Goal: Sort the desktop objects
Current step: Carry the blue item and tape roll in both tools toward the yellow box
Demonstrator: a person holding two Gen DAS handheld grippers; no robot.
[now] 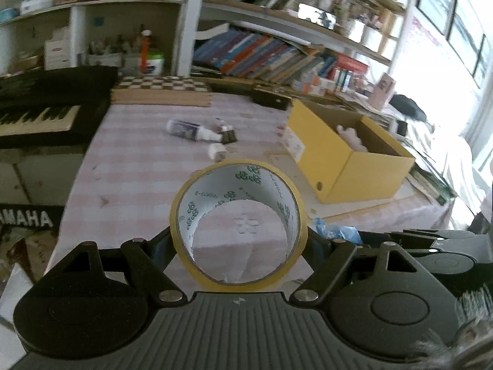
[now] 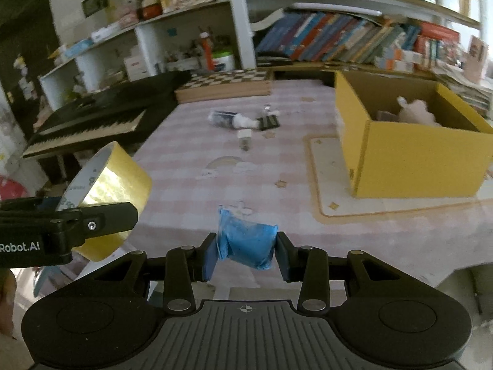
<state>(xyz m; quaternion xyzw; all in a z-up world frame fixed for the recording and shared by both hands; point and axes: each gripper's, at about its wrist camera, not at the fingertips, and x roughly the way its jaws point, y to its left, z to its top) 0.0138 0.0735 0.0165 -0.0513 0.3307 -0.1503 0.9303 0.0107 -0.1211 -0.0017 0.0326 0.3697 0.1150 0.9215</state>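
While left gripper [image 1: 238,240] clamps tape roll [image 1: 238,225], right view shows blue packet [image 2: 246,245] pinched.

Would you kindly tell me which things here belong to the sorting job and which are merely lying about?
Part of the job:
- tape roll, held by the left gripper
- blue packet, held by the right gripper
- yellow box
- bottle, small white item, dark item on the table

Just lying about:
- chessboard
- keyboard
- books

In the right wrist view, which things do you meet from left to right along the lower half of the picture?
Tape roll held by the left gripper → blue packet between the fingers of the right gripper → yellow box.
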